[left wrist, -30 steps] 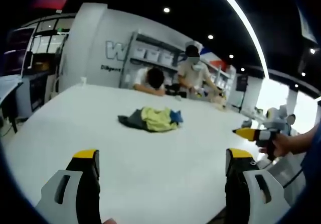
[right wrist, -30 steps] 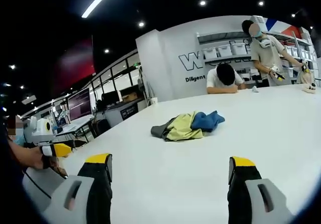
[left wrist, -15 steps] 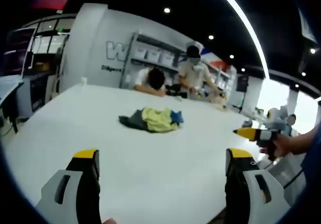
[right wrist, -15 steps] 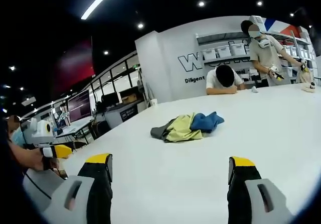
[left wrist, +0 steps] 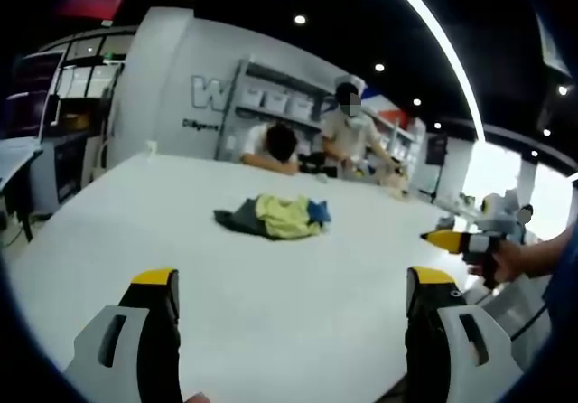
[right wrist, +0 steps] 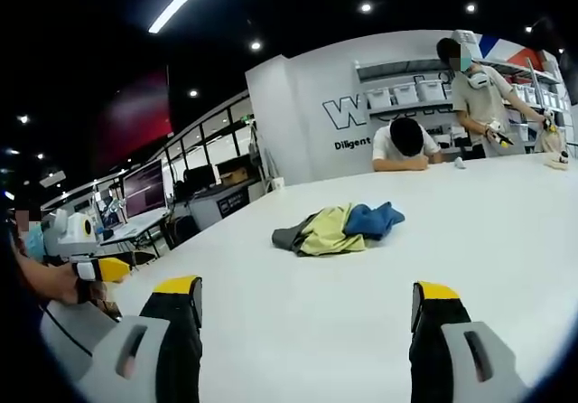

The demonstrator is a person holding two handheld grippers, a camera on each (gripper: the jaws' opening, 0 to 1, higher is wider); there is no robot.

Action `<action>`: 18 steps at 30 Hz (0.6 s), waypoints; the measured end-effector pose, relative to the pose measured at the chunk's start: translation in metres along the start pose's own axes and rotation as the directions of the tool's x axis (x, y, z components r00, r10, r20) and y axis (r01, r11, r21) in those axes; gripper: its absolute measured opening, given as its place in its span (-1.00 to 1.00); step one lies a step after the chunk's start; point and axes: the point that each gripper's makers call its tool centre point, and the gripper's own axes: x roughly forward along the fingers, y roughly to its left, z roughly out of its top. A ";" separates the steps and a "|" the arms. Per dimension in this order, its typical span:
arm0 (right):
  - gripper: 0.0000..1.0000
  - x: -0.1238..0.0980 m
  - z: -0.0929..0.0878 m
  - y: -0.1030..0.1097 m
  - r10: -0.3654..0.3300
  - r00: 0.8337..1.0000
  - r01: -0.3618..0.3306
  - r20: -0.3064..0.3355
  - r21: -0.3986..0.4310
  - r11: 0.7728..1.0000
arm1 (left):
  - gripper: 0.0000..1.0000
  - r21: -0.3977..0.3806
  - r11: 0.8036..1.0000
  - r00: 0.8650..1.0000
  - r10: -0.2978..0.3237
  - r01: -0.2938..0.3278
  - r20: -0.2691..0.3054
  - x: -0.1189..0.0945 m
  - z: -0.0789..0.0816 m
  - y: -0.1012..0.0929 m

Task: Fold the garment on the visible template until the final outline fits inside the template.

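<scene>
Both tools are spread wide with nothing between their jaws. In the left gripper view the left tool (left wrist: 293, 308) rises from the lower edge with its yellow-tipped jaws far apart, and in the right gripper view the right tool (right wrist: 307, 317) stands the same way. That reads as a ready stance: jaws parted to take hold of cloth, and held back near the close edge of the worktop (left wrist: 135, 231) rather than over the work. Each is aimed level and forward along the white surface, so the garment (left wrist: 271, 216) sits just above the middle of the left gripper view, and the same heap shows slightly left of centre in the right gripper view — well apart from either tool. It lies bunched in a crumpled pile of grey, yellow-green and blue, not spread flat, so the folding looks not yet begun. No template outline can be made out on the white surface. At the right edge of the left gripper view a hand (left wrist: 506, 260) holds the other tool out level. Behind, at the far edge, one person (right wrist: 404, 145) leans head-down on the worktop and a second person (right wrist: 483, 91) stands beside them.
</scene>
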 end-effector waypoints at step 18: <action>0.93 0.002 -0.001 0.002 0.011 1.000 -0.011 -0.008 0.014 1.000 | 0.98 0.002 1.000 1.000 0.002 -0.002 0.006 0.001 0.000 0.004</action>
